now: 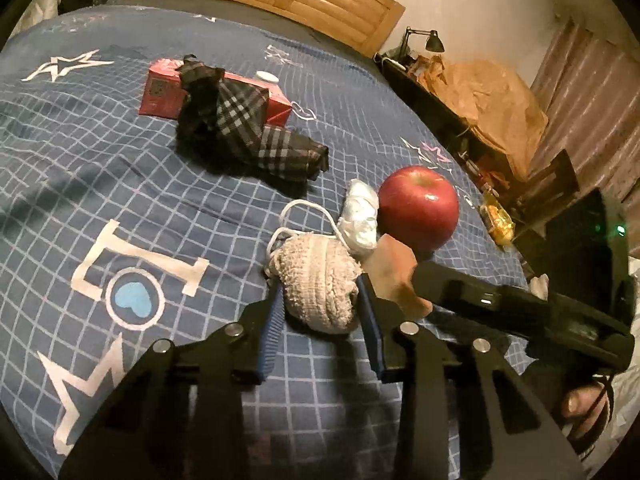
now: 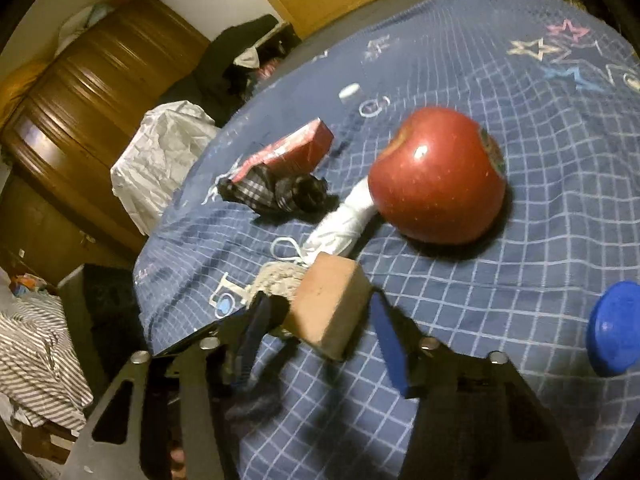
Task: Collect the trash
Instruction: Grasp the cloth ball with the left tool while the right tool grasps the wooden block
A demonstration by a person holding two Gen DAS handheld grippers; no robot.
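Observation:
A beige knitted ball (image 1: 320, 284) with a white cord lies on the blue bed cover, between the fingers of my left gripper (image 1: 322, 320), which is open around it. A tan foam block (image 2: 330, 308) sits between the open fingers of my right gripper (image 2: 320, 332); it also shows in the left wrist view (image 1: 394, 276). A crumpled white wrapper (image 1: 360, 216) lies against a red apple (image 1: 418, 210); both show in the right wrist view, wrapper (image 2: 344, 224) and apple (image 2: 438, 176). A red carton (image 1: 168, 94) lies under a plaid cloth (image 1: 244, 128).
A blue lid (image 2: 616, 328) lies at the right of the bed. A white cap (image 2: 350, 91) sits farther back. A desk with paper bags (image 1: 492, 96) and a lamp stands right of the bed. A wooden wardrobe (image 2: 92, 92) and clothes are on the left side.

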